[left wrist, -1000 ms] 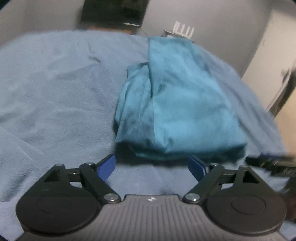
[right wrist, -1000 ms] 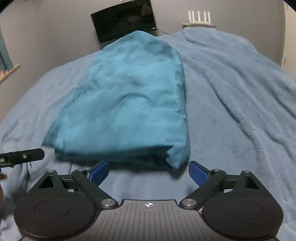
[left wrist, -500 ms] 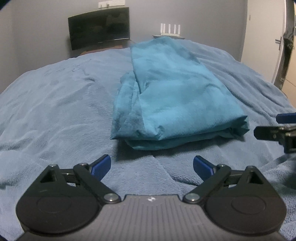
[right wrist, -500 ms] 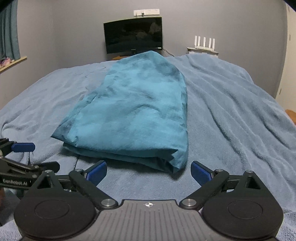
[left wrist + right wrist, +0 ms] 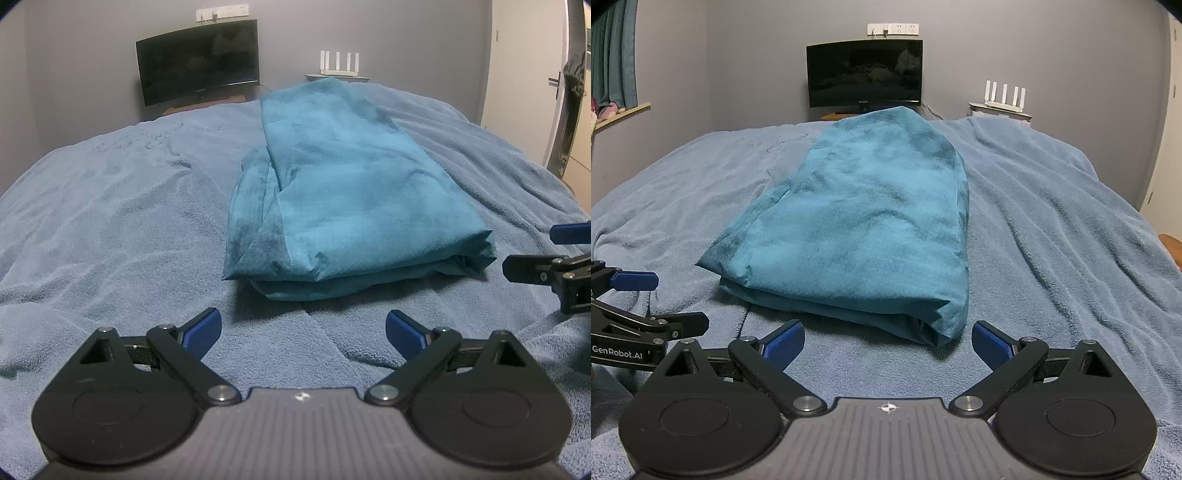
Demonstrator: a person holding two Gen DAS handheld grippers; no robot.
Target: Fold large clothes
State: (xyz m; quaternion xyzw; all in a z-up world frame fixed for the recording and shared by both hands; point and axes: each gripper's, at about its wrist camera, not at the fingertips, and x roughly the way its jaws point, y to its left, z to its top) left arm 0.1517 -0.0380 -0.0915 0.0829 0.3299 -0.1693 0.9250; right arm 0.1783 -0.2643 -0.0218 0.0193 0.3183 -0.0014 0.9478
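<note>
Teal soft fabric garment (image 5: 864,229), folded into a long thick bundle, lies in the middle of the bed with the light-blue fleece blanket (image 5: 1052,229). Left gripper (image 5: 303,328) has just been opening its jaws; they stand wide, nothing between them, short of the bundle's near edge. Right gripper (image 5: 888,341) jaws also wide and empty, just before the bundle's near right corner. Black curved monitor (image 5: 864,74) and white router (image 5: 1004,98) stand against the grey back wall.
</note>
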